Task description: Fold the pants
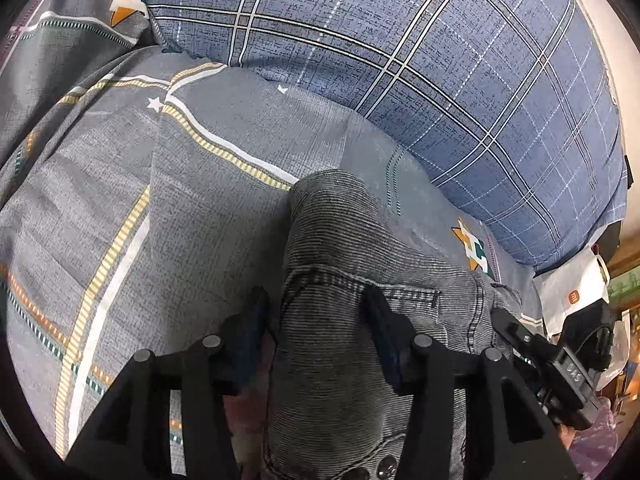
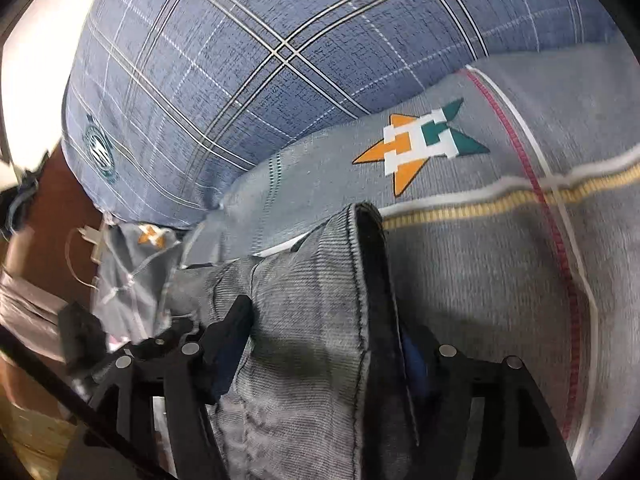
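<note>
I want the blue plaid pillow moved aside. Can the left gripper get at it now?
Probably not yet: the left gripper has the grey denim pants between its fingers, and the blue plaid pillow lies beyond them.

- Grey bed cover [image 1: 100, 208]: woven look, w/ white + yellow-dashed stripes, small white stars; orange/white/teal star motif [image 2: 420, 144] printed on it; a pink stitched line [image 2: 532, 184] crosses the stripes in right-wrist view.
- Blue plaid pillow [image 1: 400, 60]: lies on the cover at its far side, touching it; round teal emblem [image 2: 98, 152] near one corner.
- White bag w/ orange square logo [image 1: 572, 296]: beside the bed edge, partly hidden.
- Brown floor [image 2: 52, 208]: beyond the bed edge, blurred clutter on it.
</note>
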Demonstrator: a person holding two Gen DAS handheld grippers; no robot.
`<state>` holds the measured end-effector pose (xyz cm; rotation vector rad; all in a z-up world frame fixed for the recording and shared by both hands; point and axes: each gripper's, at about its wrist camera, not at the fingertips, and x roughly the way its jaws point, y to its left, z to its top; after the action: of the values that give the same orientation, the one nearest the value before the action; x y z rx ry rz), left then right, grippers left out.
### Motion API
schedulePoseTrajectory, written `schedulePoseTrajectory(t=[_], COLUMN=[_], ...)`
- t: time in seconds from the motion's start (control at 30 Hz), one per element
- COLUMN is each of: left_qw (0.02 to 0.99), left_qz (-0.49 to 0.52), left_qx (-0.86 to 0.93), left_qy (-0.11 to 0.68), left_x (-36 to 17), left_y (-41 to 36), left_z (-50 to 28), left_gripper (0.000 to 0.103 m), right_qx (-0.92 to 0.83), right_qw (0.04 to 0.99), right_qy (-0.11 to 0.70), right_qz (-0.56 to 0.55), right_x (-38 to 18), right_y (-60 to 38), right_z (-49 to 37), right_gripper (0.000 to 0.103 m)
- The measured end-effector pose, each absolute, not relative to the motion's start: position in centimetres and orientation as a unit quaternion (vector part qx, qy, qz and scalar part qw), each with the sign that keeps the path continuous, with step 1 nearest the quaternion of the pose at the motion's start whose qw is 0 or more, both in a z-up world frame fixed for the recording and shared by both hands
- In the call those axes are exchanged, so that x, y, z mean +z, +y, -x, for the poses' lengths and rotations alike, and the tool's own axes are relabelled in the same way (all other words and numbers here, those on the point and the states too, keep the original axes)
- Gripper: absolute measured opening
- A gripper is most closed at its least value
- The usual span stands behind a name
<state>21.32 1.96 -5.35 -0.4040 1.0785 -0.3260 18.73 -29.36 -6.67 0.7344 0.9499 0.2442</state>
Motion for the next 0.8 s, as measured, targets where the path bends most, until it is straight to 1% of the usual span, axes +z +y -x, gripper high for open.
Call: schedulePoseTrajectory(t=[0.03,0.1,0.23,0.3,0.37,0.47,0.5,0.53,0.57,0.6,0.67,0.8], left_qw=[0.831,0.840,0.846,0.844,0.846,0.857,0.861,0.865,0.865,0.862,0.854,0.870], left_qz=[0.181,0.166,0.148,0.152,0.155,0.147,0.144,0.140,0.136,0.128,0.122,0.118], left_qx=[-0.154,-0.158,-0.169,-0.183,-0.189,-0.181,-0.175,-0.162,-0.151,-0.140,-0.147,-0.159], left_qy=[0.504,0.492,0.484,0.481,0.474,0.460,0.455,0.453,0.458,0.470,0.485,0.451], left_x=[-4.9,-3.8,-1.5,-0.6,0.0,-0.7,-1.3,-2.5,-3.4,-4.2,-5.0,-3.9], left_y=[1.8,1.6,1.7,1.9,2.4,3.6,4.0,4.4,4.4,4.2,3.4,3.2], left_z=[-21.1,-20.6,-18.3,-17.2,-15.0,-11.4,-10.2,-9.0,-8.6,-8.5,-9.0,-8.8], left_gripper=[0.051,0.057,0.058,0.066,0.072,0.078,0.080,0.080,0.080,0.080,0.080,0.080], right_qx=[0.112,0.097,0.097,0.112,0.120,0.126,0.123,0.117,0.110,0.105,0.108,0.112], right_qw=[0.824,0.841,0.863,0.869,0.869,0.860,0.856,0.850,0.846,0.842,0.838,0.836], right_qy=[0.442,0.429,0.399,0.382,0.381,0.395,0.403,0.413,0.420,0.423,0.416,0.420], right_qz=[-0.337,-0.316,-0.295,-0.294,-0.293,-0.298,-0.301,-0.305,-0.311,-0.319,-0.337,-0.335], right_x=[-5.8,-4.1,-0.8,0.0,-0.4,-2.3,-3.2,-4.0,-4.5,-4.8,-4.9,-5.2], right_y=[-29.4,-29.5,-29.7,-29.5,-29.0,-28.4,-28.3,-28.6,-28.8,-29.3,-30.1,-30.1], right_z=[-18.3,-17.0,-12.9,-10.2,-8.3,-6.1,-5.7,-5.5,-5.6,-5.8,-5.8,-6.2], right_gripper=[0.073,0.074,0.075,0.075,0.076,0.075,0.074,0.067,0.063,0.055,0.053,0.053])
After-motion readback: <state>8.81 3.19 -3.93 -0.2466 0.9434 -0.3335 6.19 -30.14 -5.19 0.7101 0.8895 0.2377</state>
